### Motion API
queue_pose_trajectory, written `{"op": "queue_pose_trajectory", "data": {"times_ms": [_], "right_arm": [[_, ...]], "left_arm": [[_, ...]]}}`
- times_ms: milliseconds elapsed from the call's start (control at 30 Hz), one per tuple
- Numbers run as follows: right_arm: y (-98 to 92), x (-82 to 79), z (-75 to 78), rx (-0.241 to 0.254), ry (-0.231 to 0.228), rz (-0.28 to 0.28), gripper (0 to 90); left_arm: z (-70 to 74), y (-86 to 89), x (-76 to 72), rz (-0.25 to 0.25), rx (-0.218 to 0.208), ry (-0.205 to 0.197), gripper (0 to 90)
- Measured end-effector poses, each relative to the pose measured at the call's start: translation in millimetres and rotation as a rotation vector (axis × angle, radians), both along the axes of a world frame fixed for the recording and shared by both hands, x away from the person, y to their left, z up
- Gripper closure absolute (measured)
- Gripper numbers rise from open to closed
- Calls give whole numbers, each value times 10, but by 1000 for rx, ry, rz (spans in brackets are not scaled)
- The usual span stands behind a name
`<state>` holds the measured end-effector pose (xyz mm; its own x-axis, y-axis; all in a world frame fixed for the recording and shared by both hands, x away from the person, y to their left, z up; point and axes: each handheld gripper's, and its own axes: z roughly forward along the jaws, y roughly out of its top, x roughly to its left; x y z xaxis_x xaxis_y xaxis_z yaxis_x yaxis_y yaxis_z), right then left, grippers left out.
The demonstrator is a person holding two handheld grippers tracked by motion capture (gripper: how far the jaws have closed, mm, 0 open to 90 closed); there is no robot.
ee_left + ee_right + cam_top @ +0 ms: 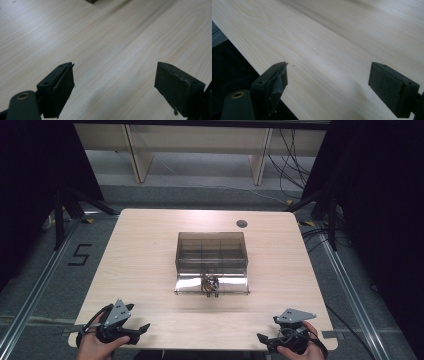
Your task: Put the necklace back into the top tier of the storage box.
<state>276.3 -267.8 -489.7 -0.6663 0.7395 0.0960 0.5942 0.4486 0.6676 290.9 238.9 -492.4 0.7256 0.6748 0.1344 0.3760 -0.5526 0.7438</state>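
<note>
Pale wood grain runs under both tools: we see the table (150, 270) bare along its near edge, where our left gripper (134, 332) and right gripper (267, 343) rest at the two near corners, each held in a hand. In the left gripper view the left gripper (115, 85) has its jaws spread wide with nothing between them, only tabletop. The right gripper (328, 85) stands equally wide apart and empty, over the table's edge. Farther off, near the table's middle, sits a smoky transparent box (211, 251) with inner dividers. A small dark object (210, 282) lies on its shiny front flap; we cannot tell what it is. Beyond, a round grommet (242, 223) marks the far side.
</note>
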Motion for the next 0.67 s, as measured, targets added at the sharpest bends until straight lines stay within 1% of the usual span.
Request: {"op": "queue_pose_trajectory", "data": {"times_ms": [33, 67, 100, 133, 167, 200, 233, 267, 300, 333, 367, 400, 433, 467, 500, 533, 567, 667], "right_arm": [[1, -3, -12, 8, 9, 4, 168], [9, -27, -6, 0, 16, -20, 168], [19, -23, -33, 18, -10, -23, 168], [5, -20, -22, 9, 11, -2, 168], [5, -28, -19, 7, 28, 6, 168], [15, -51, -19, -3, 20, -18, 168], [26, -58, -34, 10, 13, -29, 168], [12, -53, -31, -7, 5, -12, 168], [11, -63, -30, -11, 12, -16, 168], [9, -70, -30, -11, 24, -21, 168], [-1, -52, -52, -3, 2, -1, 168], [11, -68, -62, 4, 4, -28, 168], [-14, -49, -52, -19, -12, -6, 168], [-14, -51, -50, -11, -8, -14, 168], [-15, -50, -49, -5, -5, -16, 168], [-15, -50, -49, -5, -5, -16, 168], [-19, -41, -61, -4, -14, -21, 168], [-18, -36, -57, -2, -2, -28, 168]], "left_arm": [[0, -1, 3, -2, 0, -4, 157], [2, 1, 2, -3, 3, -3, 157], [-1, -3, -3, 0, -7, 2, 157], [-1, -3, -3, 1, -7, 3, 157], [-2, -3, -2, 1, -7, 3, 157], [1, 5, 5, -2, 12, -1, 157], [-16, -15, -2, 17, -18, 0, 157], [-17, -15, -2, 16, -15, -1, 157], [-18, -18, -7, 23, -17, 7, 157], [-16, -17, -4, 20, -14, 5, 157], [-5, -4, 1, 8, 8, 3, 157], [-12, -13, -3, 16, -8, 4, 157], [-19, -19, -4, 21, -16, 5, 157], [-19, -19, -4, 21, -16, 5, 157], [-28, -27, -19, 27, -29, 22, 156], [-28, -27, -19, 27, -29, 22, 157], [-20, -16, -3, 13, -7, 11, 157], [-19, -15, -5, 11, -10, 15, 157]]}}
